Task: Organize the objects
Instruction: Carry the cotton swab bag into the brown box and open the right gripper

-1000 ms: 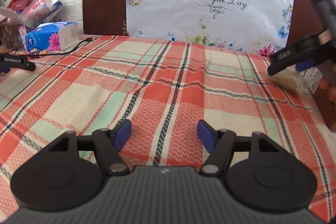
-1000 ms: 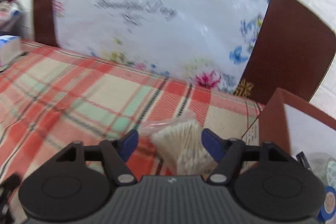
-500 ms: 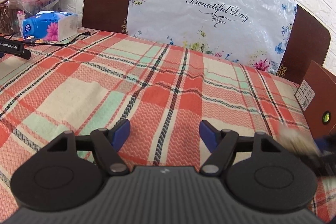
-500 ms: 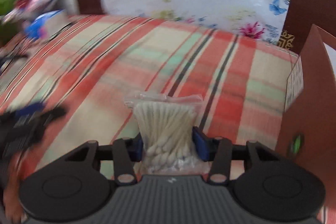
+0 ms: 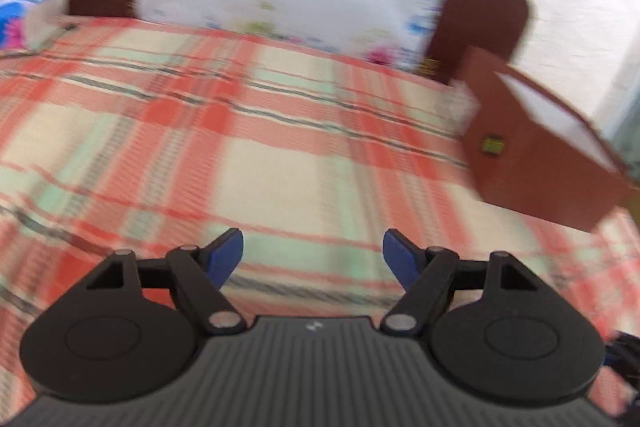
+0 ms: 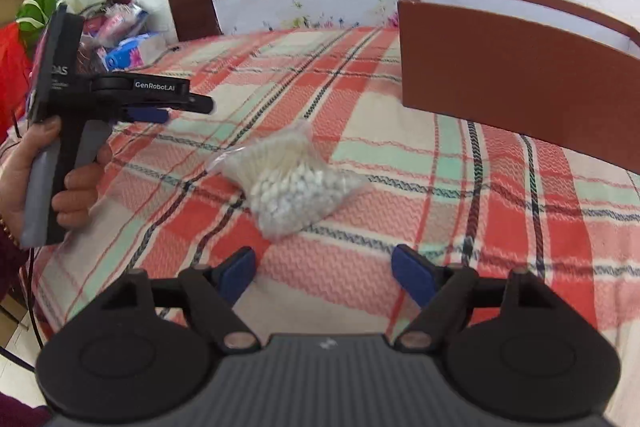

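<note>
— Left of the bag of cotton swabs [image 6: 294, 183], what do you see?

— The left gripper [image 6: 176, 109], held in the person's hand [image 6: 60, 183], well apart from the bag and above the checked tablecloth [image 6: 360, 95]. From its own camera the left gripper [image 5: 312, 253] has its blue pads spread wide with nothing between them; that view is blurred.

— And the bag itself?

— Lying flat on the cloth, ahead of the right gripper [image 6: 323, 273] and slightly to its left. Those fingers are also wide apart, empty, and not touching the bag.

— Right of the bag?

— The brown box [image 6: 516, 75], open at the top, white inside, standing on the cloth and clear of the bag. What it holds cannot be seen from here.

— So how far along is the tidying?

— Judging by this, the bag sits loose outside the box, so at least that piece is left. I would guess it belongs in the box, though nothing shows that for certain.
</note>
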The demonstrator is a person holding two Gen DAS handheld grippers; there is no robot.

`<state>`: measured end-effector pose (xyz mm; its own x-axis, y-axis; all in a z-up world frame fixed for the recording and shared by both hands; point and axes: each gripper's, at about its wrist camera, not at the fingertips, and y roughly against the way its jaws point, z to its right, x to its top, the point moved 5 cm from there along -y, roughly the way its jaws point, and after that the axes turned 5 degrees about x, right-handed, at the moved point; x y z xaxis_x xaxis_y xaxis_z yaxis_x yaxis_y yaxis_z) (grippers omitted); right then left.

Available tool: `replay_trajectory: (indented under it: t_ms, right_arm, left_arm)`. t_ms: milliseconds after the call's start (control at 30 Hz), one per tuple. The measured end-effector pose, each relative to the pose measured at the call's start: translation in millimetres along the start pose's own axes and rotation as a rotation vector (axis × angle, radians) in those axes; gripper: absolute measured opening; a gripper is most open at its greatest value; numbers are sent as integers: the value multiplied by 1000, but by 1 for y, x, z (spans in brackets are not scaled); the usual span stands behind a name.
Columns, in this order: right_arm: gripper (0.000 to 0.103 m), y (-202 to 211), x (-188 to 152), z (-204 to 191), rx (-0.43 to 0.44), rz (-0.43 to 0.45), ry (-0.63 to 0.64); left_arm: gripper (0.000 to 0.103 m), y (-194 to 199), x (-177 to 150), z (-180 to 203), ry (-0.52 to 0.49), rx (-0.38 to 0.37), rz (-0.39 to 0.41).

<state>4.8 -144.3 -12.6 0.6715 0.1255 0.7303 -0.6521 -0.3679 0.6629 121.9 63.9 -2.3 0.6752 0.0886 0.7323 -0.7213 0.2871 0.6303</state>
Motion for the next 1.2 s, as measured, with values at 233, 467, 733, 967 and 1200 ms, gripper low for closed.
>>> replay_trajectory:
  t_ms: [233,467,733,967,1200]
  right_arm:
    - [81,-14,8,-6,17,25,46]
    - [58,-41,29,-2,17,35,60]
    - [50,10,65,21,-102,276,81]
    - [50,28,125,92,-235,401,30]
    - [70,-48,169,160,-349,295,-19]
  left_arm:
    - [77,-13,-11,63,-126,-157,-113]
    - [34,-21,-21,84,-125,-211,-196]
    - [32,6,51,148,-191,-301,-27]
    - [32,-31,113,225,-234,-337,93]
    - [39,-105,134,239,-278,-109,89]
